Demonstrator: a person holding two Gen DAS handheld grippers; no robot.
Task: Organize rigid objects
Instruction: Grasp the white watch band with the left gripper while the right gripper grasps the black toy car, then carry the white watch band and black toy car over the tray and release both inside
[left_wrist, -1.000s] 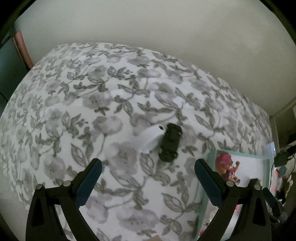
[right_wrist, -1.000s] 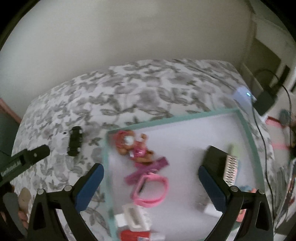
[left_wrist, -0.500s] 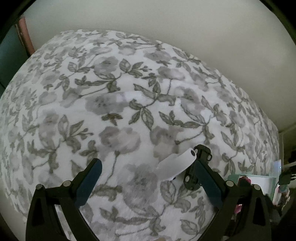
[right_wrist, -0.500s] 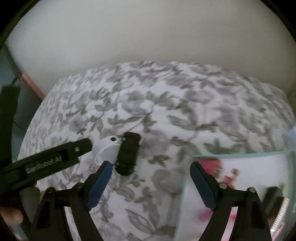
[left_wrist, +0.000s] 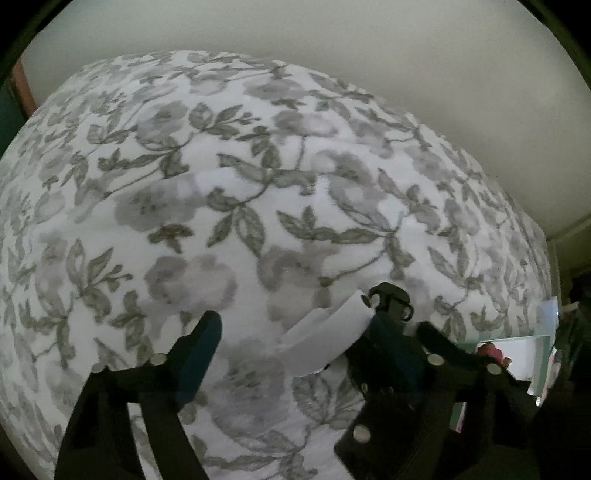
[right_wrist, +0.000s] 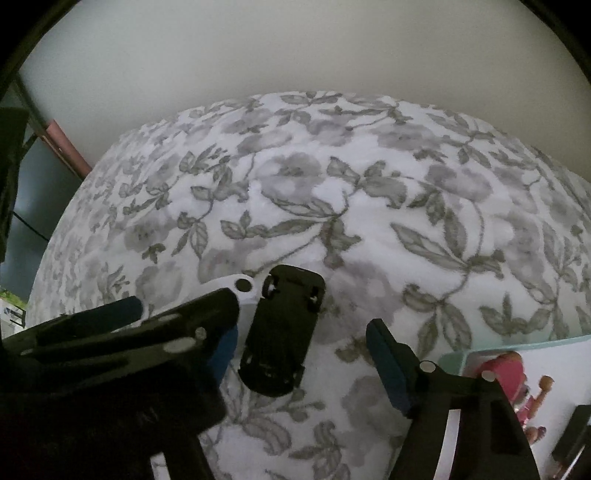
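Both grippers have come down and closed in on the same small patch of the floral grey-and-white bedspread (right_wrist: 369, 192) since the earlier frames, and the jaws of each have just been narrowing. From the right wrist camera, the right gripper (right_wrist: 299, 350) now straddles the small black plastic toy car (right_wrist: 280, 332), which lies on the bed at about 6 o'clock of centre; the jaws stand apart, not yet pressing its sides. From the left wrist camera, the left gripper (left_wrist: 295, 339) brackets the curved white plastic piece with a dark round hole at one end (left_wrist: 325, 339), lying just beside the car at its 9 o'clock; those jaws are also apart, with the right-hand one close against the piece. Earlier the right camera looked over the teal-rimmed white tray (right_wrist: 454, 356) of pink toys; now only its corner shows at 4 o'clock. The likely trouble is crowding: the two grippers nearly touch, so one could knock the other's object aside, and the soft bedding may let the car tip as the jaws close.
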